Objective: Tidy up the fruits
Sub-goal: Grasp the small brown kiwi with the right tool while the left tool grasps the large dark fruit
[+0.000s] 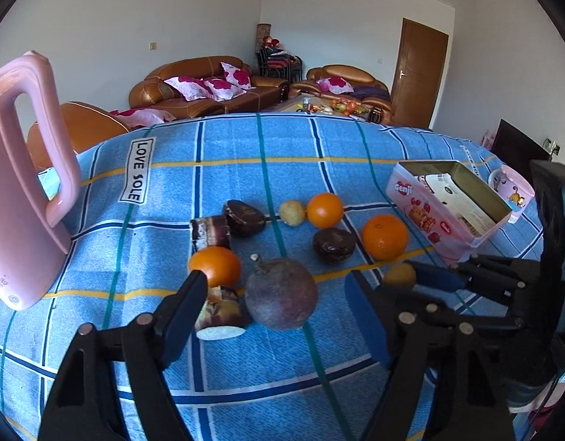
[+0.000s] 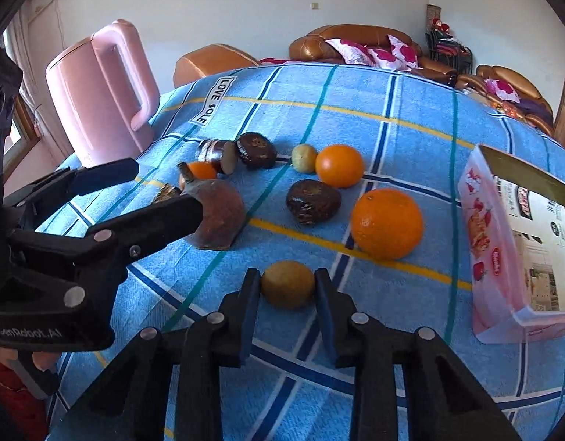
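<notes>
My right gripper [image 2: 286, 275] is shut on a small yellow-brown fruit [image 2: 288, 284] resting on the blue checked cloth [image 2: 392, 110], both pads against its sides. In the left wrist view this fruit [image 1: 400, 275] shows at the right gripper's [image 1: 416, 275] tips. My left gripper [image 1: 275, 283] stands open around a dark red round fruit [image 1: 280, 294] with a stem; gaps show on both sides. Three oranges [image 1: 324, 210] [image 1: 385, 237] [image 1: 215, 266], two dark brown fruits [image 1: 244, 217] [image 1: 333, 244], another small yellow fruit [image 1: 292, 213] and two cut cane pieces [image 1: 210, 237] [image 1: 221, 312] lie around.
An open pink tin [image 1: 422, 205] with a printed card inside stands at the right, a pink mug [image 1: 512, 191] behind it. A tall pink kettle [image 1: 21, 191] stands at the left edge. Sofas and a door lie beyond the table.
</notes>
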Motion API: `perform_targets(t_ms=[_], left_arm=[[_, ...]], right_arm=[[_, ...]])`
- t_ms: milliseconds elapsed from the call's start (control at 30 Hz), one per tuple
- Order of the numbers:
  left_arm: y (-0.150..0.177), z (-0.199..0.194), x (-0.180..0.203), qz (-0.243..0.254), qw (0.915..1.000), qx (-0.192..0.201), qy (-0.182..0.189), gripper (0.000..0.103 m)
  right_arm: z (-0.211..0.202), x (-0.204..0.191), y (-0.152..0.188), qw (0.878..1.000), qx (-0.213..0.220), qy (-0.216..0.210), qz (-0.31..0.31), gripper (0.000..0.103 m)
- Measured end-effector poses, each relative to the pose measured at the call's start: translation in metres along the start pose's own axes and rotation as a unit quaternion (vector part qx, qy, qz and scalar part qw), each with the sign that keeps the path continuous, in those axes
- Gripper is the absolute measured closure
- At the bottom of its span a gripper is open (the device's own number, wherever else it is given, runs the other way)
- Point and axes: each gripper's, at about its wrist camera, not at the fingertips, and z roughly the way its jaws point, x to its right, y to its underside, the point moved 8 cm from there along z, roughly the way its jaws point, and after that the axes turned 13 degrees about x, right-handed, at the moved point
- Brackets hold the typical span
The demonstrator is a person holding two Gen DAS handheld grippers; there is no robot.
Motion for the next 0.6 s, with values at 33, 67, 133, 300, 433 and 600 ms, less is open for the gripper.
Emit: perform_targets(t_ms=[33, 67, 133, 300, 433, 600], left_arm=[[0.0, 0.002, 0.003, -0.003, 1.0, -0.001, 0.006, 0.033], [0.0, 0.004, 0.006, -0.003, 0.9999, -0.002, 0.012, 0.035], [0.002, 0.009, 0.012, -0.005, 0.9997, -0.007, 0.023, 0.035], [0.007, 0.019, 0.008, -0.004, 0.9999, -0.016, -0.003, 0.035], [0.004, 0.021, 0.005, -0.036, 0.9993, -0.01, 0.003, 0.034], [0.001, 0.018, 0.019, -0.022, 0.9989, 0.0, 0.04, 0.024]], right_arm=[[-0.005, 0.007, -0.005, 1.0, 0.014, 0.015, 0.001, 0.071], [-0.01, 0.014, -0.011, 0.999, 0.029, 0.027, 0.006, 0.071], [-0.021, 0.028, -0.021, 0.998, 0.053, 0.036, 0.024, 0.071], [-0.031, 0.043, -0.031, 0.995, 0.069, 0.031, 0.061, 0.071], [-0.03, 0.04, -0.031, 0.995, 0.066, 0.026, 0.064, 0.071], [-0.032, 0.04, -0.033, 0.995, 0.072, 0.024, 0.067, 0.071]])
